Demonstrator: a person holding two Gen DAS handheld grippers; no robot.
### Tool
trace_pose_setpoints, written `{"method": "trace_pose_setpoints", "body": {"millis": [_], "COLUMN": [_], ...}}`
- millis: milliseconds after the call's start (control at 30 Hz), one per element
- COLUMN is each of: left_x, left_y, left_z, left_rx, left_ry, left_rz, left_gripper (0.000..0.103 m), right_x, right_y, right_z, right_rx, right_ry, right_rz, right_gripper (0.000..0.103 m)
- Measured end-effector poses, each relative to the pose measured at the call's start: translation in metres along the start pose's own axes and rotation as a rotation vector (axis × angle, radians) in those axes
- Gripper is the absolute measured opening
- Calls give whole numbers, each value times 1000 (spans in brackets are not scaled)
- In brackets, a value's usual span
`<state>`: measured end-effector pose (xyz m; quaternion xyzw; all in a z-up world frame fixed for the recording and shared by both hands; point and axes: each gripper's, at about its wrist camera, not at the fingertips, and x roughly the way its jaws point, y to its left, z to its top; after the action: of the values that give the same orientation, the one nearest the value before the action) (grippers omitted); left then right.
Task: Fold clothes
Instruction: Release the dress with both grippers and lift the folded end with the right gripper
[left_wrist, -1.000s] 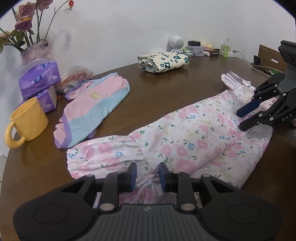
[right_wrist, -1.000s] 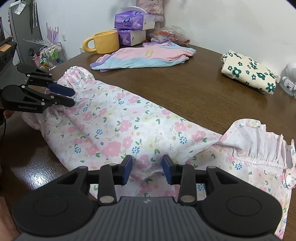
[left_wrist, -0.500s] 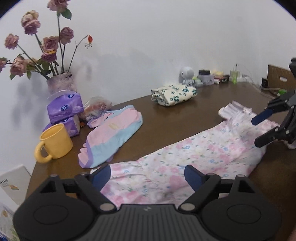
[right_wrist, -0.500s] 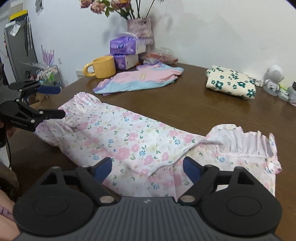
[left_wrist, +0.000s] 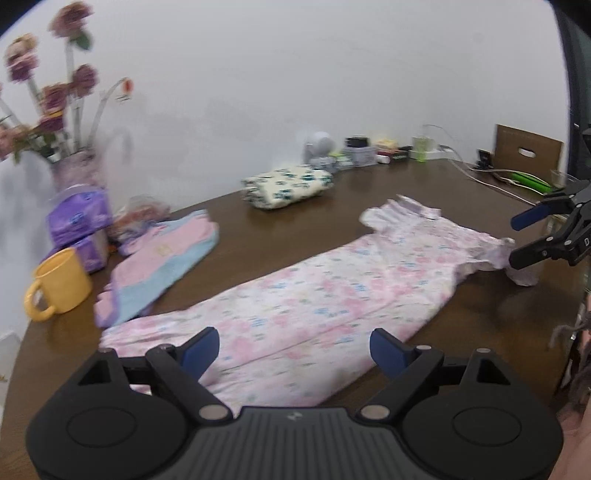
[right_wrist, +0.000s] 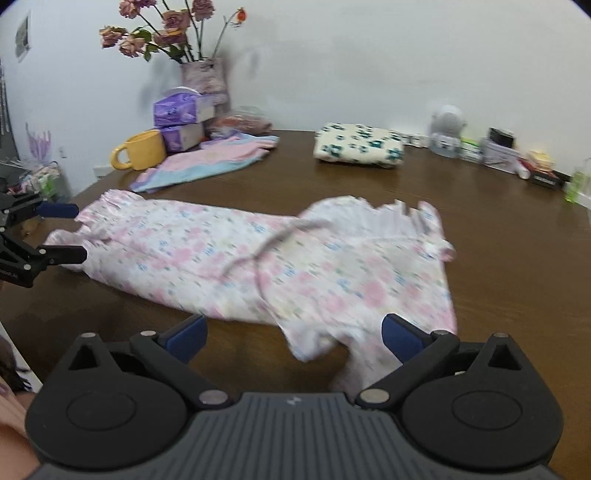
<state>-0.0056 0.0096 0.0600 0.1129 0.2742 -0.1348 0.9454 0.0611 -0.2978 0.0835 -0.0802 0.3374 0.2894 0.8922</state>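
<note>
Floral dress (left_wrist: 332, 291) lay folded lengthwise on the bench (left_wrist: 388, 184) | your left gripper (left_wrist: 293, 347) and right gripper (right_wrist: 293, 334) had just opened wide — both empty | judged light, limp, slippery — pinch the ruffled ends.

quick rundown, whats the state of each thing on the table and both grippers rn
floral dress: folded lengthwise, lying flat, not held
left gripper: open, nothing between its fingers
right gripper: open, nothing gripped
pink and blue garment: lying loose, unfolded
cream floral garment: folded into a bundle
yellow mug: upright
</note>
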Motion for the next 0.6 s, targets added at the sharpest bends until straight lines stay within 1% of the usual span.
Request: {"method": "trace_pose_setpoints", "body": {"millis": [100, 133, 267, 367, 400, 500, 533, 567, 600], "left_x": [9, 13, 32, 49, 54, 66, 71, 75, 79], "left_y": [-26, -36, -70, -95, -103, -126, -133, -139, -146], "left_z": [8, 11, 26, 36, 40, 47, 48, 50, 51], "left_rx": [61, 86, 152, 201, 221, 276, 294, 309, 323], "left_ry": [-3, -2, 10, 20, 22, 24, 25, 27, 29], "left_rz": [-50, -65, -135, -160, -167, -188, -195, -202, -208], "left_gripper": [88, 88, 88, 88, 88, 87, 86, 86, 86], "right_x": [-15, -20, -30, -29, -28, -25, -24, -23, -22], "right_y": [-8, -10, -24, -36, -39, -51, -55, -60, -64], "right_z": [-15, -19, -39, -48, -49, -51, -51, -51, -49], "right_rx": [-46, -64, -151, -206, -223, -278, -297, -316, -324], "right_ry": [-6, -14, 14, 38, 46, 70, 77, 85, 87], "right_rz": [-31, -55, -115, -118, -107, -91, -89, -86, -83], "right_gripper": [102, 102, 102, 100, 99, 89, 82, 78, 78]}}
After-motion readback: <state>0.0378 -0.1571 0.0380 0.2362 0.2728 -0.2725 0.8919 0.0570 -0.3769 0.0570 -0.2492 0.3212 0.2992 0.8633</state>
